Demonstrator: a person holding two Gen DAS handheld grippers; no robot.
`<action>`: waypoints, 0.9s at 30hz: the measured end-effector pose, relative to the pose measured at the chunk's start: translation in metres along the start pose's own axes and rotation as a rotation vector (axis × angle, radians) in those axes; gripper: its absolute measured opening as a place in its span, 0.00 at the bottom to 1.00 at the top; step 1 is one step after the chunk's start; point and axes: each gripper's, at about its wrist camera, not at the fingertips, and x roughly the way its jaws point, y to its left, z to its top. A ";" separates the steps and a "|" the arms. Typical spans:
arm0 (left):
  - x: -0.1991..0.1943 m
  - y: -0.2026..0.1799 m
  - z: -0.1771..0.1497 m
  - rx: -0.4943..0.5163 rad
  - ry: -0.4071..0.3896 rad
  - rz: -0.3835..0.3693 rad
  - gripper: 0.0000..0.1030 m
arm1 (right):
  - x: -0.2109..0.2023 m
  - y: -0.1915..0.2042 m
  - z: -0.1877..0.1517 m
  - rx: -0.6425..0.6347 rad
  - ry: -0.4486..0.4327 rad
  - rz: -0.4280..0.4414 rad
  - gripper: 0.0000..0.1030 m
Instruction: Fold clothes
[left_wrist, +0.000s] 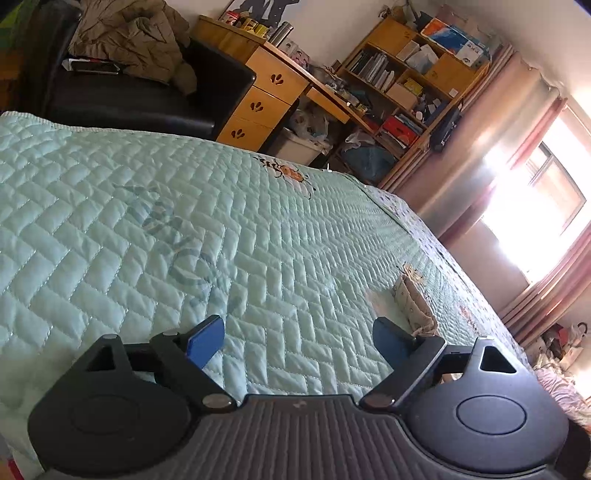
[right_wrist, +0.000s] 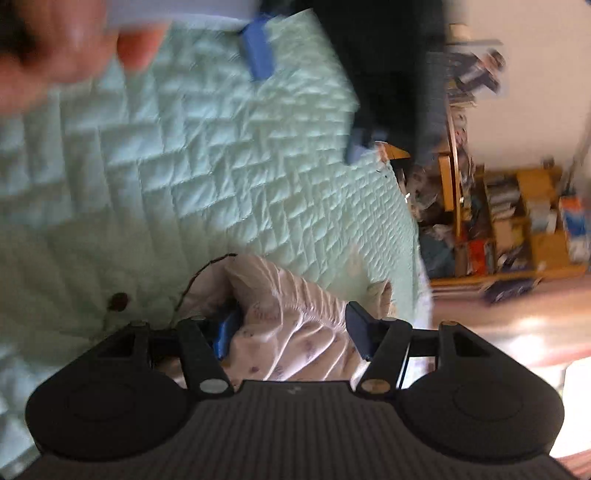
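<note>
My left gripper (left_wrist: 297, 341) hangs over the quilt (left_wrist: 147, 206), jaws apart with only quilt between them. A folded cloth (left_wrist: 413, 299) lies on the quilt just past my right-hand finger. Beyond the bed's far edge stand a sofa (left_wrist: 147, 99) with a coat (left_wrist: 136, 40) on it, then a desk (left_wrist: 266, 92), then shelves (left_wrist: 413, 74) to the right, and a window (left_wrist: 546, 192) farthest right. My right gripper (right_wrist: 291, 330) has a garment (right_wrist: 288, 325) bunched between its fingers, on the quilt.

Left tongs (left_wrist: 298, 341) spread wide and empty; right tongs (right_wrist: 291, 332) parted, blurred hand (right_wrist: 62, 44) beyond.
</note>
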 end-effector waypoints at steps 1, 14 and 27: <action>-0.001 0.001 0.001 -0.005 -0.002 -0.002 0.87 | 0.005 -0.001 0.001 -0.006 0.009 0.017 0.45; -0.026 0.031 0.009 -0.171 -0.129 0.014 0.90 | 0.019 -0.155 -0.043 1.199 -0.194 0.718 0.15; -0.010 -0.018 -0.004 0.055 0.016 -0.120 0.94 | -0.033 -0.110 -0.134 1.384 -0.243 0.828 0.50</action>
